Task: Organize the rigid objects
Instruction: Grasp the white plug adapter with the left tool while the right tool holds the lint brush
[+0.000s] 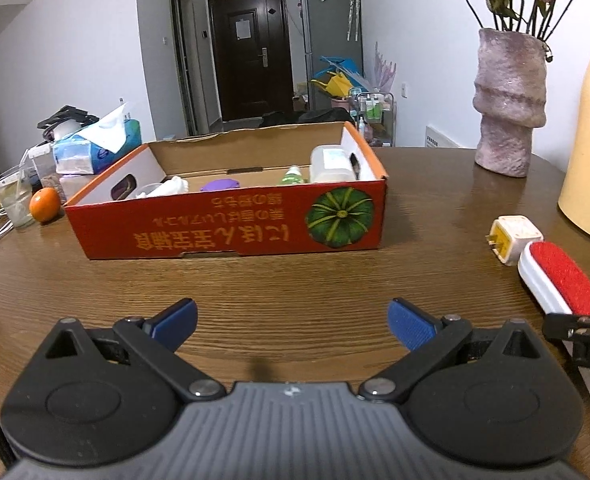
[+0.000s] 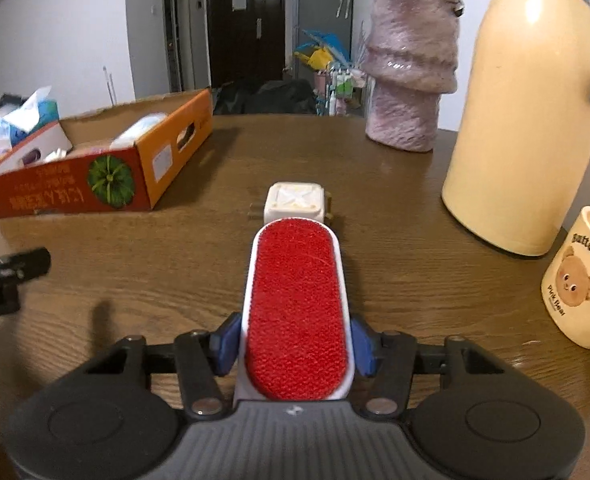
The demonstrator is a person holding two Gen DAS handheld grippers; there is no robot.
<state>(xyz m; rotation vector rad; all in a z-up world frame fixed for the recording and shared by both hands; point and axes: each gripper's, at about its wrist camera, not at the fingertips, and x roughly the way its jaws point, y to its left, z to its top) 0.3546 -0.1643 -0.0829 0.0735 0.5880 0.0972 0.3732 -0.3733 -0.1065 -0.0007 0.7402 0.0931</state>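
A lint brush (image 2: 297, 300) with a red pad and a white body lies lengthwise on the wooden table (image 2: 175, 264), and my right gripper (image 2: 295, 344) is shut on its sides near the handle end. Just past its tip sits a white charger plug (image 2: 295, 202). From the left wrist view the brush (image 1: 567, 280) and the plug (image 1: 513, 238) are at the right edge. My left gripper (image 1: 293, 318) hangs open over bare table, holding nothing. Beyond it stands an orange cardboard box (image 1: 231, 236) containing a white bottle (image 1: 331, 164), a purple lid (image 1: 219, 185) and other small items.
A pink vase (image 2: 411, 80) of flowers, a cream thermos jug (image 2: 527, 120) and a bear mug (image 2: 579, 276) stand to the right. Left of the box are an orange (image 1: 45, 204), a glass (image 1: 15, 196) and tissue packs (image 1: 95, 148).
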